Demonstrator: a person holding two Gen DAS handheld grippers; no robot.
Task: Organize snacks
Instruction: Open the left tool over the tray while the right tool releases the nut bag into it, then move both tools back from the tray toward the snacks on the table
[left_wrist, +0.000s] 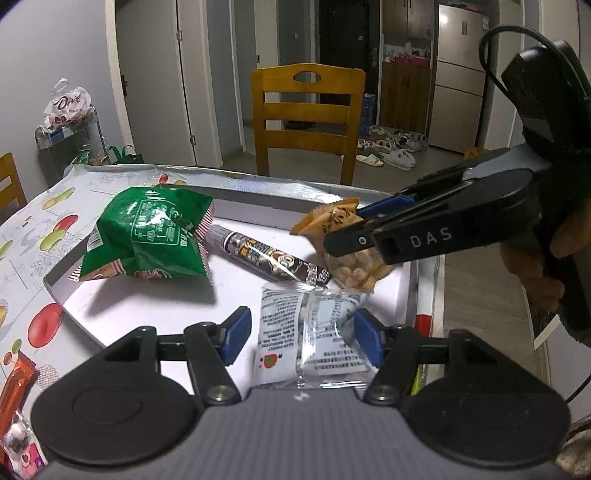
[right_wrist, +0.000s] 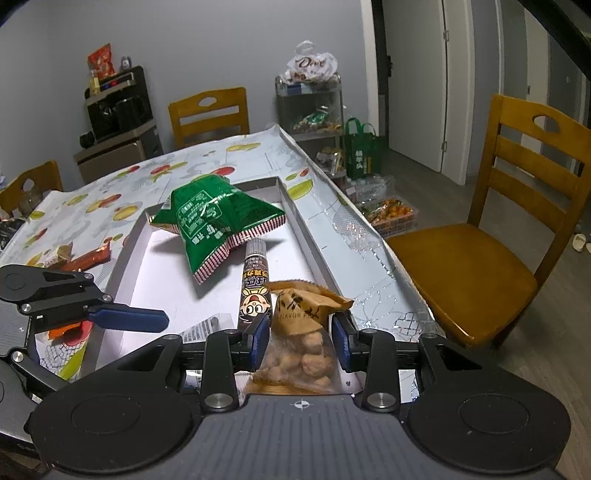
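A white shallow tray (left_wrist: 147, 306) (right_wrist: 155, 266) lies on the fruit-print tablecloth. In it are a green snack bag (left_wrist: 147, 236) (right_wrist: 218, 218) and a dark stick packet (left_wrist: 266, 258) (right_wrist: 255, 284). A clear white printed packet (left_wrist: 306, 339) rests on the tray floor between the blue pads of my left gripper (left_wrist: 302, 338), which is open; the left pad stands apart from it. My right gripper (right_wrist: 300, 343) (left_wrist: 345, 229) is shut on a brown packet of nuts (right_wrist: 299, 332) (left_wrist: 354, 266), held over the tray's right side beside the stick packet.
A wooden chair (left_wrist: 306, 118) (right_wrist: 509, 206) stands close to the table edge. Orange-red snack packets (left_wrist: 14, 391) (right_wrist: 88, 258) lie on the cloth left of the tray. A metal trolley (right_wrist: 310, 99) with bags stands beyond the table's far corner.
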